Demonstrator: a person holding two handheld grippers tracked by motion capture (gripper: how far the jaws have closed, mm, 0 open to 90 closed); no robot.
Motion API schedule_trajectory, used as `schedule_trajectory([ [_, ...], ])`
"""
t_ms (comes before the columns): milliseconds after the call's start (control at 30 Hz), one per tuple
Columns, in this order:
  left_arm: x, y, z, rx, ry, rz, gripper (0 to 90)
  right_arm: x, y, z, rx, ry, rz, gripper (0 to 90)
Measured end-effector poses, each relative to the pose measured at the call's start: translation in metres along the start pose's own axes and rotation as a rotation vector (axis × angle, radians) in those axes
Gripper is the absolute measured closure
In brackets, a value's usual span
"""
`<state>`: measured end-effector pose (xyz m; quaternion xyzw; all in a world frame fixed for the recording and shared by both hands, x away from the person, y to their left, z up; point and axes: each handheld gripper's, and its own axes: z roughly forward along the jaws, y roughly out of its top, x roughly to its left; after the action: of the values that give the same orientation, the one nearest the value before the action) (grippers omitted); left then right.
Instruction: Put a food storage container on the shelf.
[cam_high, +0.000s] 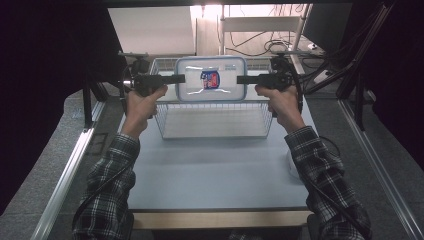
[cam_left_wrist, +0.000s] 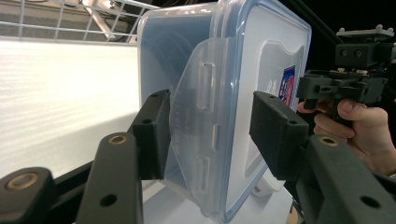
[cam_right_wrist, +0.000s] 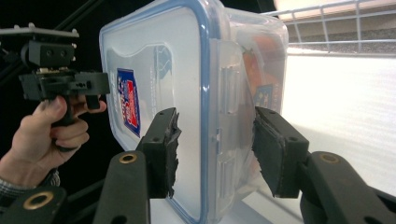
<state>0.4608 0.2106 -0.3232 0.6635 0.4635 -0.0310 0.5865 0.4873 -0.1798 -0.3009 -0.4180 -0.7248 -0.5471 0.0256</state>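
Observation:
A clear plastic container (cam_high: 211, 79) with a blue-rimmed lid and a red-and-blue label hangs in the air above a white wire basket (cam_high: 165, 125). My left gripper (cam_high: 181, 78) is shut on its left end and my right gripper (cam_high: 241, 79) on its right end. In the left gripper view the pads clamp the container (cam_left_wrist: 233, 93) across its side latch, between my left gripper's (cam_left_wrist: 212, 135) jaws. The right gripper view has the container (cam_right_wrist: 187, 93) pinched the same way in my right gripper (cam_right_wrist: 217, 149), one pad on the lid and one on the base.
The basket stands at the far middle of a pale blue table (cam_high: 210, 170); its wire rim (cam_left_wrist: 60, 18) lies behind the container. Metal rails run along both table sides. A monitor (cam_high: 325, 20) and cables sit at the back right.

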Motion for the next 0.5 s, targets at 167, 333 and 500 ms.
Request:
schedule_trajectory([
  [167,0.005,0.006,0.005,0.006,0.001,0.011,49.4,-0.010,0.003,0.004,-0.012,0.005,0.028,50.9],
  [333,0.004,0.005,0.009,0.005,0.024,0.048,47.2,-0.009,0.004,0.006,-0.009,-0.033,0.000,48.3],
  [500,0.010,0.003,0.013,0.004,0.023,0.024,41.8,-0.004,0.000,0.013,0.035,-0.113,-0.067,47.8],
])
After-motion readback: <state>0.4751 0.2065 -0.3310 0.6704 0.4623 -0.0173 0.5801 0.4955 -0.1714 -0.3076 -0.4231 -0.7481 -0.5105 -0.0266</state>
